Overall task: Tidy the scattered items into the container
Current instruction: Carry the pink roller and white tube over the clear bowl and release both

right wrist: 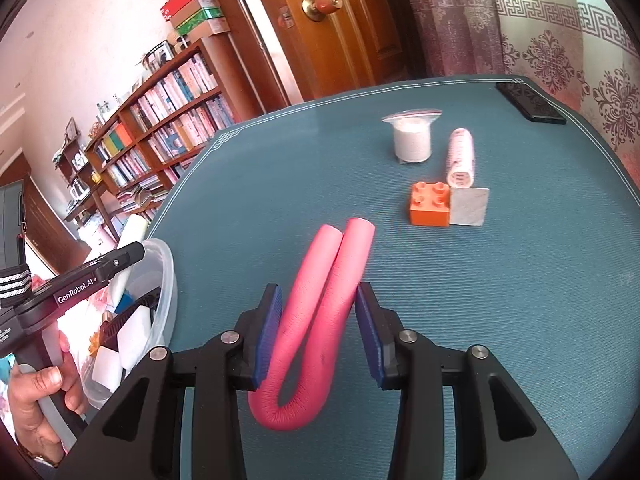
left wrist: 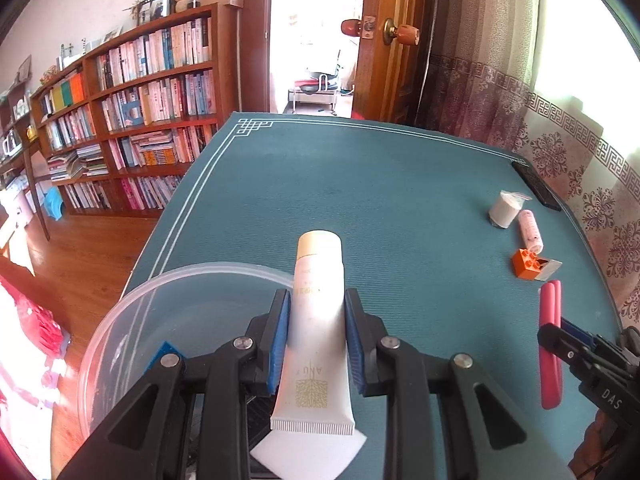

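My left gripper (left wrist: 316, 332) pinches the white tube (left wrist: 316, 320) at the clear container (left wrist: 120, 308) rim, due for release inside; my right gripper (right wrist: 316, 332), fingers spread around the pink foam loop (right wrist: 316, 320) beside that container, must close next.

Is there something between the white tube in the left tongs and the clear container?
Nothing visible. The left tongs grip the white tube beside the clear container's open rim.
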Motion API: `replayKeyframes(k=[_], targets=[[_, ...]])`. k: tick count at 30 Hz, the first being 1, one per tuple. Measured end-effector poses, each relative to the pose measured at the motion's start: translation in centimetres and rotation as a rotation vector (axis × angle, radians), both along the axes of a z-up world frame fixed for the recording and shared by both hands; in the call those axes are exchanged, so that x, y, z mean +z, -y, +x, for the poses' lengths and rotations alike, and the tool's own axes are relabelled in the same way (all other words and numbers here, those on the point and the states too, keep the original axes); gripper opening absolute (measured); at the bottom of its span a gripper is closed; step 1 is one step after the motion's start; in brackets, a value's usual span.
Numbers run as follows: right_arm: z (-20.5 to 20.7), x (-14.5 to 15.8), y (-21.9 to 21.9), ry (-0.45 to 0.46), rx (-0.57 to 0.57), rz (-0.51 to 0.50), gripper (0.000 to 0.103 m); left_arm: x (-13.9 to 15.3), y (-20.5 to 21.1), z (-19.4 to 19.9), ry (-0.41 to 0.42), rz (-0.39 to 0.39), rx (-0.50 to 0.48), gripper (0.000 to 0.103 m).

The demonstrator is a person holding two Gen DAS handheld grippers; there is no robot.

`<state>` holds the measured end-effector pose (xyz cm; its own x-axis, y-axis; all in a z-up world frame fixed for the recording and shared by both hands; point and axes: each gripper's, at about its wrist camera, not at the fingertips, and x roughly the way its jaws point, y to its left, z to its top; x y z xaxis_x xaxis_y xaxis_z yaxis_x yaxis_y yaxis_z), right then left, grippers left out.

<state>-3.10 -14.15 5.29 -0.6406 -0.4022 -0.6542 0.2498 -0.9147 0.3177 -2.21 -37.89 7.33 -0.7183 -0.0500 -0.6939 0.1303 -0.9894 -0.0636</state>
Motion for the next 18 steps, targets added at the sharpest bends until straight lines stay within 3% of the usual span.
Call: replayKeyframes(k=[18], targets=[[2.8,0.6,10.3,-0.019,0.253,0.029,0.041,-2.1,5.8,2.8,0.036,0.04,0.068,0.032]])
